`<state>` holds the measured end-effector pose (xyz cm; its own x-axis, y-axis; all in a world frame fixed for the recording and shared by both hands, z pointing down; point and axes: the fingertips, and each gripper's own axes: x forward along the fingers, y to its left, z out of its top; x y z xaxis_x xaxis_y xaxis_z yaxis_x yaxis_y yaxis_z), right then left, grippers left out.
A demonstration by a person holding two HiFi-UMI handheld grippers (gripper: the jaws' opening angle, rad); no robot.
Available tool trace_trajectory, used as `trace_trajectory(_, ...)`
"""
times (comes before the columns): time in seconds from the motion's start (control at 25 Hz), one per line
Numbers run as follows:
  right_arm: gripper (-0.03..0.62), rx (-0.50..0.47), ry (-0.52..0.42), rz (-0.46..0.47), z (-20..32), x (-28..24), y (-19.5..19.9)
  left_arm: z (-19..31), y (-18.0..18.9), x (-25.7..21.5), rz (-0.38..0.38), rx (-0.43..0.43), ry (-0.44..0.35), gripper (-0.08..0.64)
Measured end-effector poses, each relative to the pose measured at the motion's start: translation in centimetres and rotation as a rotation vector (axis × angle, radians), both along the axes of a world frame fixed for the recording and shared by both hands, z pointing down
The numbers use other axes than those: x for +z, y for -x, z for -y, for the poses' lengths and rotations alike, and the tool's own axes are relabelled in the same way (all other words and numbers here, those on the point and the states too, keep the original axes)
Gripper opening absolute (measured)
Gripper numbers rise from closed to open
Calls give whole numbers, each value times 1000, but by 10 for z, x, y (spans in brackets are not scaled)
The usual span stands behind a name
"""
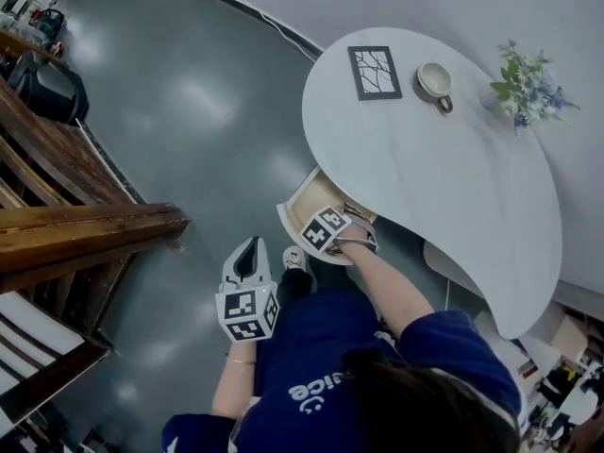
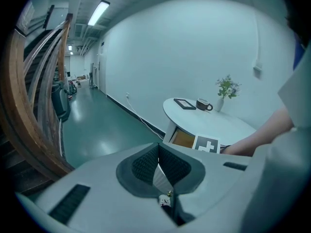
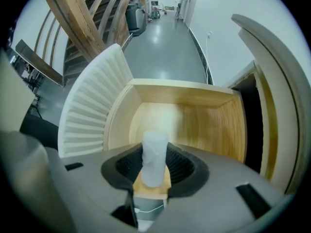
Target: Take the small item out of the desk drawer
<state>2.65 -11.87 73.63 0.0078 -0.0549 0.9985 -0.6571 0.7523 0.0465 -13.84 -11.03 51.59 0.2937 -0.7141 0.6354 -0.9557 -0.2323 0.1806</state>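
Lifting out cleanly is the job now, and the white desk sets the limits. Its top overhangs the open wooden drawer, so in my judgement the safe way out is up and back toward the person, away from the desk edge. The drawer's ribbed white front stands on the near side, and the lift should clear it before any sideways move.

The right gripper reaches into the drawer with its jaws partly closed, pressing on the small item from both sides. The left gripper hangs low beside the person's leg, well away from the desk. Its jaws meet at the tips with nothing between them, and this step needs nothing from it.

The small item is a pale, upright cylinder that sticks out past the pads over the drawer's floor. I cannot tell whether its end touches the wood. A round, smooth-looking body like this could roll or slip in the grip, so steady pressure, a level wrist and a slow rise seem wise.
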Motion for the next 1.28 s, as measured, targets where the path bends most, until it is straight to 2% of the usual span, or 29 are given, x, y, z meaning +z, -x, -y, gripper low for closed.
trace_trajectory(0.4,144,38,-75,46,-2,-28,11,8,-13,-2,-11,54,-34,5)
trace_trajectory(0.64,144,118,-123,122,-6,-51,18,13,-22,-6,-28,84,-59,4)
trace_trajectory(1.12,144,213,-283,238,-2,-107,20,21,-38,-13,-58,154,-106,5)
trace_trajectory(1.28,144,286,-327,293,-1,-127,16,23,-48,-20,-82,181,-140,5)
